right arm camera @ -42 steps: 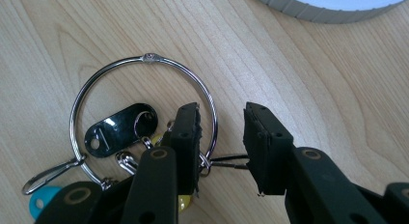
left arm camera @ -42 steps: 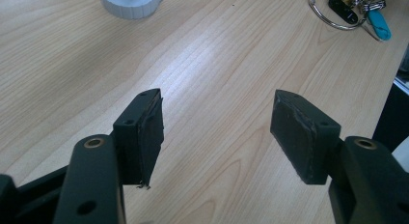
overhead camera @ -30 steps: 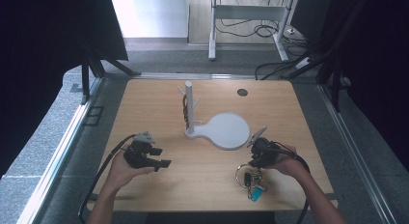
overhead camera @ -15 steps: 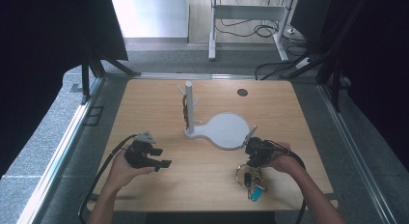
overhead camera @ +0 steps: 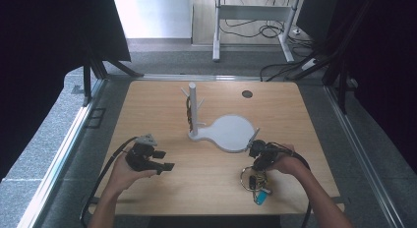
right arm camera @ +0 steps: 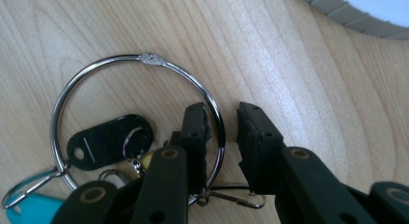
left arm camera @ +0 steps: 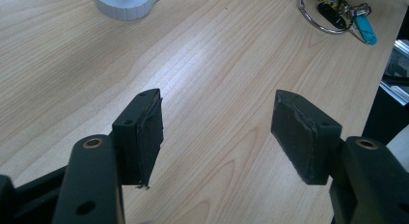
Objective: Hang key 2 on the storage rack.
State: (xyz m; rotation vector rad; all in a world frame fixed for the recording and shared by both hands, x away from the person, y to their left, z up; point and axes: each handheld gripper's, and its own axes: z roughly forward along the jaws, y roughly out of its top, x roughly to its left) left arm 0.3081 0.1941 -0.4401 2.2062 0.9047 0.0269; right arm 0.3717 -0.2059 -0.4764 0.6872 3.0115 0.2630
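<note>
Right claw point(right arm camera: 222, 120): hovering low over the key ring point(right arm camera: 140, 57), jaws narrowed to a slim gap, the ring's wire passing just under the inner jaw; nothing pinched that I can see.
Key ring: lying flat on the tabletop point(overhead camera: 216, 188) near its front edge, black tag point(right arm camera: 108, 139) and blue tag point(right arm camera: 29, 207) inside its loop.
Left claw point(left arm camera: 217, 127): gaping wide, holding nothing, sitting over bare wood well apart from the ring.
Stand point(overhead camera: 231, 133): white base lying just behind the right claw.
Room: open wood stretching between the two claws.
</note>
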